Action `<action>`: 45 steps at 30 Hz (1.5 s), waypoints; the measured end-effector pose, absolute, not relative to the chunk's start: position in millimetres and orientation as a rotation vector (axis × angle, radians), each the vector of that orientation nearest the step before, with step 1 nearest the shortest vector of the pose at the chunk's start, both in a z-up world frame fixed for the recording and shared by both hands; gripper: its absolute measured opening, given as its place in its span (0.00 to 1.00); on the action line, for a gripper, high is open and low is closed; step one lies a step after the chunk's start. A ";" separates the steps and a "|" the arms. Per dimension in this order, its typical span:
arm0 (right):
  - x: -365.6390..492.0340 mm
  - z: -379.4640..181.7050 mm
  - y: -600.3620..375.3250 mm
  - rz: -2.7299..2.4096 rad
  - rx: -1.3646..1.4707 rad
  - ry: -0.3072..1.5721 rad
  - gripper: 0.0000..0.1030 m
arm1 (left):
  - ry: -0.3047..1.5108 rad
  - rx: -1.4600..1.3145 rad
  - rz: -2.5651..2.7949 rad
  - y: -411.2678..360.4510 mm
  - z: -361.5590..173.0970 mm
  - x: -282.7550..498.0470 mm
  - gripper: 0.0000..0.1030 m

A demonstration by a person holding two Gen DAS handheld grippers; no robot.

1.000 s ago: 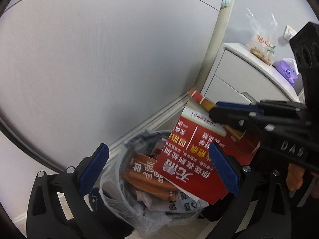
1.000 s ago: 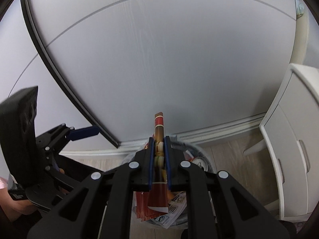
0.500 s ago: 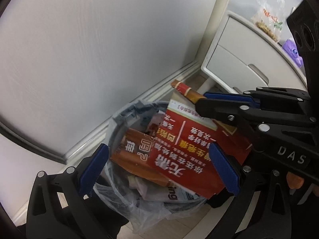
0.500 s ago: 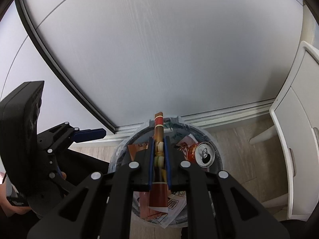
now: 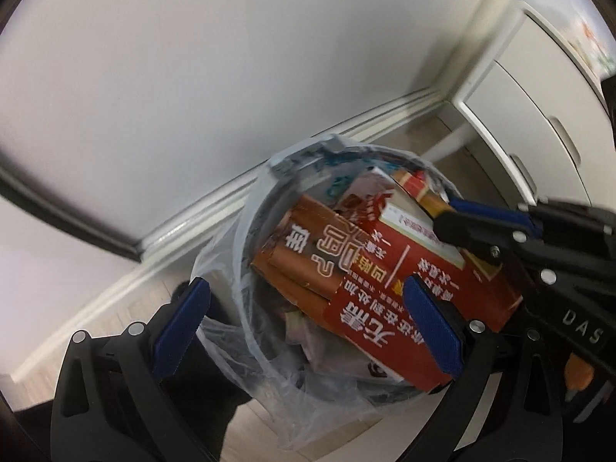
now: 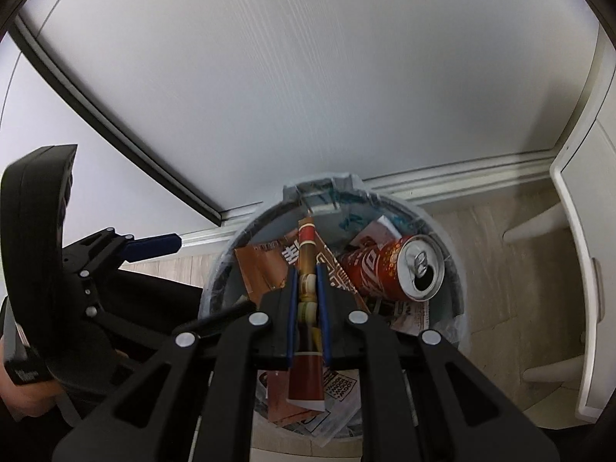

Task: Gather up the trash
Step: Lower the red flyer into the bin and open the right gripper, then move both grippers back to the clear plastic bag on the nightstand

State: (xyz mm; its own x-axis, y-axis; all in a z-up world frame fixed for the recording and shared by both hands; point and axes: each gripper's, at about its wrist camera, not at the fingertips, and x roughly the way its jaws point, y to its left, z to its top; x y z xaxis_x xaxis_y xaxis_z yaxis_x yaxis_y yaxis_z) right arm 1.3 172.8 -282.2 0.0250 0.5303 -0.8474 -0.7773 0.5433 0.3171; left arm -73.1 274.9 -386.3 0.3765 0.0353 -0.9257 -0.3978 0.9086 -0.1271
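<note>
A round grey bin (image 5: 296, 163) with a clear plastic liner stands on the floor by the wall, stuffed with brown and red packaging (image 5: 308, 254). My right gripper (image 6: 307, 269) is shut on a flattened red box (image 6: 306, 369), seen edge-on, tilted steeply down over the bin's mouth (image 6: 321, 188). In the left wrist view the same box (image 5: 369, 308) shows its printed face, with the right gripper (image 5: 446, 215) clamped on its upper part. My left gripper (image 5: 306, 327) hangs open just above the bin, holding nothing. A red cola can (image 6: 389, 267) lies in the bin.
A white drawer cabinet (image 5: 531, 131) on legs stands right of the bin. A pale wall panel and white baseboard (image 5: 192, 227) run behind it. Wood-look floor (image 6: 500, 269) shows between bin and cabinet. One blue finger (image 6: 154, 248) of the left gripper and a hand (image 6: 15, 396) are at left.
Both grippers have come down toward the bin and tipped further downward. The red box has sunk with the right gripper to the bin's mouth. The cola can has come into view.
</note>
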 end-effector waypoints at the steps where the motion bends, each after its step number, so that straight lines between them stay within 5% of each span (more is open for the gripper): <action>1: 1.9 -286.3 174.1 1.028 -0.264 1.172 0.11 | 1.164 -0.365 0.288 276.5 -388.6 -73.1 0.94; 11: 11.6 -328.4 181.7 0.943 -0.324 1.262 0.16 | 1.203 -0.274 0.241 256.9 -394.3 -68.0 0.94; 13: 13.3 -331.5 180.0 0.911 -0.340 1.260 0.30 | 1.204 -0.268 0.239 256.1 -394.4 -68.8 0.94; 15: 15.7 -331.3 177.1 0.889 -0.330 1.260 0.55 | 1.203 -0.263 0.245 256.1 -394.1 -70.0 0.94; 22: 22.3 -324.2 164.0 0.859 -0.255 1.243 0.86 | 1.174 -0.273 0.257 256.7 -388.1 -73.3 0.94; 45: 27.2 -246.7 107.3 0.705 -0.161 0.986 0.93 | 1.018 -0.242 0.216 240.5 -351.1 -75.0 0.94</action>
State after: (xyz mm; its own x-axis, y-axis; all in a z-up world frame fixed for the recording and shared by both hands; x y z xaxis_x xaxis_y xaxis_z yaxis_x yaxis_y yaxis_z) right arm 27.2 107.3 -246.7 0.3519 0.4721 -0.8082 -0.6122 0.7693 0.1828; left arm -75.0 240.5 -351.1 0.5079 0.0655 -0.8589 -0.2892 0.9522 -0.0983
